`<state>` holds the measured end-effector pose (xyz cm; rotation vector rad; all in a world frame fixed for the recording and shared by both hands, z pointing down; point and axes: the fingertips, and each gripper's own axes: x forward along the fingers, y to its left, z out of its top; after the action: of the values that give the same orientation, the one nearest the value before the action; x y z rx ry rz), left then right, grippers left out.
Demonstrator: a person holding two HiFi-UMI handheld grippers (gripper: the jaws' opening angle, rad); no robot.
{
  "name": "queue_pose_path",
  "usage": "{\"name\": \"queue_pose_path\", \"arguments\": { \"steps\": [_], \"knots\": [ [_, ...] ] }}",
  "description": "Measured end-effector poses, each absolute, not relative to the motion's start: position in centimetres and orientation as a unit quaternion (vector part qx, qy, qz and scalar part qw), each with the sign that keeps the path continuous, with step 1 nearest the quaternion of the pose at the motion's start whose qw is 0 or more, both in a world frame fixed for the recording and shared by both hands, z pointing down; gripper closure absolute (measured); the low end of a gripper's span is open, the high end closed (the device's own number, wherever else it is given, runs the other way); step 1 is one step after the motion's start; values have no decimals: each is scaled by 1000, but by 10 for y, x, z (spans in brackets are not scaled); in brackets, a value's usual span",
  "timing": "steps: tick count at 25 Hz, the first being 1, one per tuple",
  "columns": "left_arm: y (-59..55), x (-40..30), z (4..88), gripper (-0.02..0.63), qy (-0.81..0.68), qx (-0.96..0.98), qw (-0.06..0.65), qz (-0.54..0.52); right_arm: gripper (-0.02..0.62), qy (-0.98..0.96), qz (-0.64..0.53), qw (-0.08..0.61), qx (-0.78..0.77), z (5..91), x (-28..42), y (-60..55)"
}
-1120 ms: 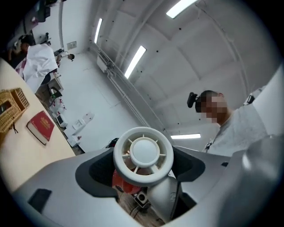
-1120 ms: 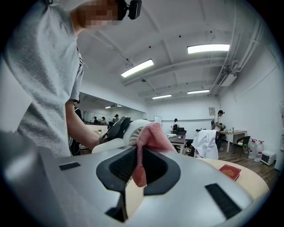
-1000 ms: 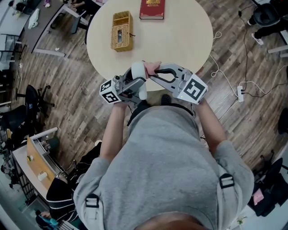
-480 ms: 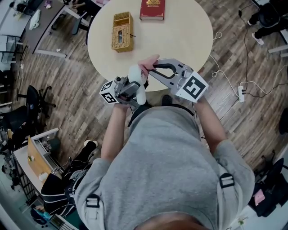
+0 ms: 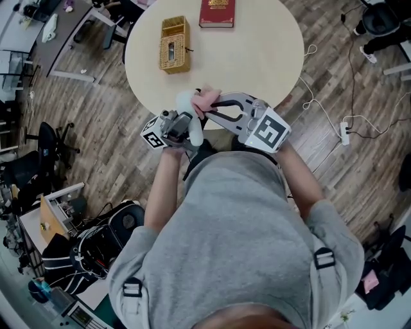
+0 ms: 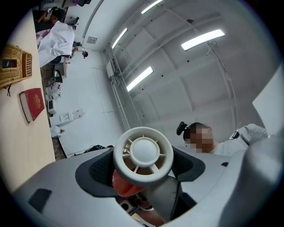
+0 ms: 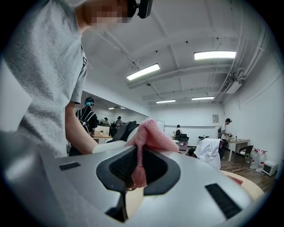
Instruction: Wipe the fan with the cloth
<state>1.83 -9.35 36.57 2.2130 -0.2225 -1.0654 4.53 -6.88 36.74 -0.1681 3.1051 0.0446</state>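
With its jaws closed on the pink cloth [image 7: 151, 137], the right gripper [image 7: 137, 170] pinches a narrow strip low between its pads, and a bunched fold stands up past the tips. The left gripper [image 6: 143, 177] is clamped on the small white fan [image 6: 143, 153]. The fan's round grille sits between the dark pads and faces that gripper's camera. A reddish patch of cloth shows just behind the grille's lower left edge, so the cloth seems to be touching the fan's back or side rather than its face.

Both tools meet in the air over the near edge of the round table [image 5: 257, 51], close to the person's body. A wicker basket [image 5: 173, 44] and a red book [image 5: 217, 13] lie on the far side of that table, well apart from the work.

The step in hand looks like the wiping itself. To do it well, the left grip should hold the fan steady while the loose fold, not the jaw tips, sweeps round the ring. Pressure should be light, since the pinched strip is thin and could slip free. The open spokes could also snag the cloth. Turning the fan would bring the grille face to the fold.
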Motion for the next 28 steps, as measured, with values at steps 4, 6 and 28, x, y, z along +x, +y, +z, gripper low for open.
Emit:
{"name": "queue_pose_path", "arguments": {
  "steps": [4, 6, 28],
  "knots": [
    [-93, 16, 368, 216, -83, 846, 334, -406, 558, 998, 3, 39, -47, 355, 42, -62],
    [-89, 22, 370, 216, -80, 848, 336, -402, 558, 998, -8, 44, -49, 354, 47, -61],
    [-78, -35, 364, 216, -66, 843, 331, -418, 558, 997, 21, -3, -71, 374, -6, -57]
  ]
}}
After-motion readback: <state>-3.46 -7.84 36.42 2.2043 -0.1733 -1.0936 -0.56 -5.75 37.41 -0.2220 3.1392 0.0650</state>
